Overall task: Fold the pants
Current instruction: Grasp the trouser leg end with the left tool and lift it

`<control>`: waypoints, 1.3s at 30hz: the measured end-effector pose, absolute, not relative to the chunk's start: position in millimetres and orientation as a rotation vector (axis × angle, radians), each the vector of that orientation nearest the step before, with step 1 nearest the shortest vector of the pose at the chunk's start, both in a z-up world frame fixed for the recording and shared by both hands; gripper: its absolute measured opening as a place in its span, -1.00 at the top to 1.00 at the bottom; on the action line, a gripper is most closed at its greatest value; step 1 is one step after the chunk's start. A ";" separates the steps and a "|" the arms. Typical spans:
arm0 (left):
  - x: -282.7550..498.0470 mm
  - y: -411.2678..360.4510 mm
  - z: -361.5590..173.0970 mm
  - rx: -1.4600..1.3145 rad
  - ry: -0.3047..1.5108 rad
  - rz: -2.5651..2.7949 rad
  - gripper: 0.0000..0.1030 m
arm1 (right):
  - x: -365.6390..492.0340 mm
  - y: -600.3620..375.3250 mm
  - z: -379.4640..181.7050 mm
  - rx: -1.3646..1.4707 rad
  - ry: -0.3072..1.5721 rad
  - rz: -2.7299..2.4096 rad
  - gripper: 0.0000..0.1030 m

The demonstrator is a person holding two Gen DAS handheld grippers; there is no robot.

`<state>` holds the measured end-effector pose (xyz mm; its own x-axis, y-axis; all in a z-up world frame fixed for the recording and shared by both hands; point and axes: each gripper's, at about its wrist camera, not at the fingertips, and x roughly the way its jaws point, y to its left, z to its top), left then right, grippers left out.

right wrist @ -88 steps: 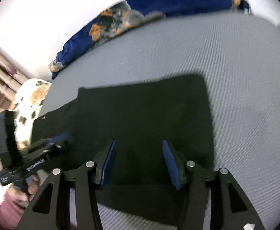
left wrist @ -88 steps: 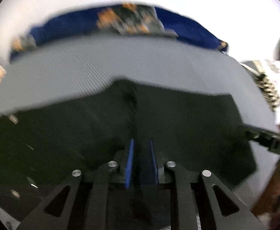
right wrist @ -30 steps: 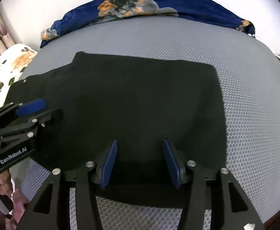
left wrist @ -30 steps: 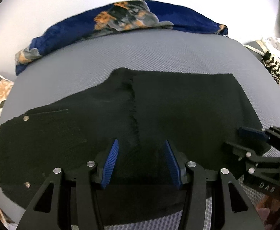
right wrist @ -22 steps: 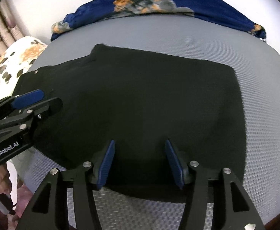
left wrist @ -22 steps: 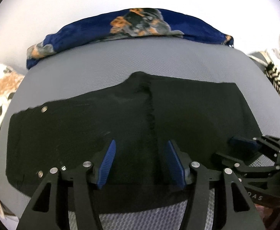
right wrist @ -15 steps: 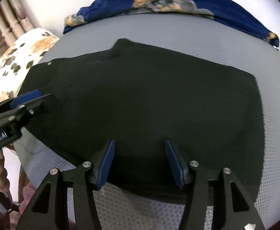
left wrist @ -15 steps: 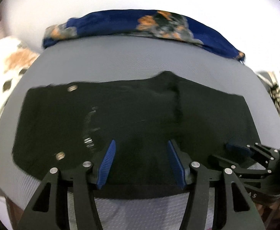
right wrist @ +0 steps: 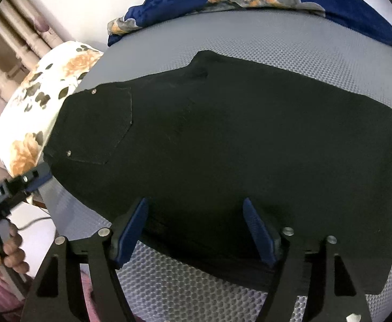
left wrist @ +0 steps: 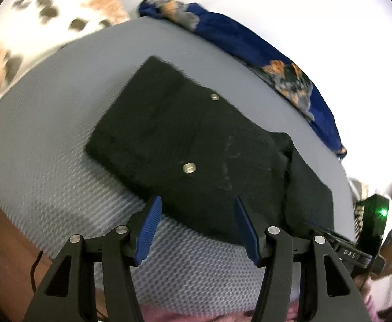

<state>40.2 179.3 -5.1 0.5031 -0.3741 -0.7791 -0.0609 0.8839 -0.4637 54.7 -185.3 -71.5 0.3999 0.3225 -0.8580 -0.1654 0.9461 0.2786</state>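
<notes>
Pants, black and already doubled into a broad flat slab, lie on a grey mesh-textured bed surface, their long axis running across the right wrist view from the waist end with its stitched pocket and two rivets on the left to a squared-off folded end on the right. Right tool hangs just above the near long edge of the cloth, about midway along it, its blue pads apart and its jaws opening, with fabric showing between them but not pinched. Left tool stands at the waist end, pads apart and clamped on nothing, the near edge of the pants showing between its fingers; it is the nearer one to the waist, so a fold along the length would probably start there and carry that end toward the far one. Only the left wrist view shows a ragged seam where the upper layer steps down to the one beneath. Only the right wrist view shows the whole outline, the pocket and the person's hand gripping the left tool's handle. Beyond lie a blue floral blanket and a white floral pillow.
</notes>
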 end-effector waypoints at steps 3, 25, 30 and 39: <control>37.2 195.2 -14.5 -0.589 1.042 -0.208 -0.11 | 55.2 -186.0 -68.3 0.165 1.111 0.312 -0.38; 61.3 239.9 -65.3 -0.919 1.000 -0.218 -0.11 | 56.1 -195.7 -76.7 0.150 1.137 0.252 -0.38; 66.5 253.4 -71.7 -0.993 0.981 -0.250 -0.11 | 56.0 -191.3 -79.2 0.143 1.135 0.253 -0.53; 53.4 272.8 -73.5 -0.961 0.948 -0.278 -0.02 | 56.6 -182.9 -80.7 0.099 1.144 0.245 -0.62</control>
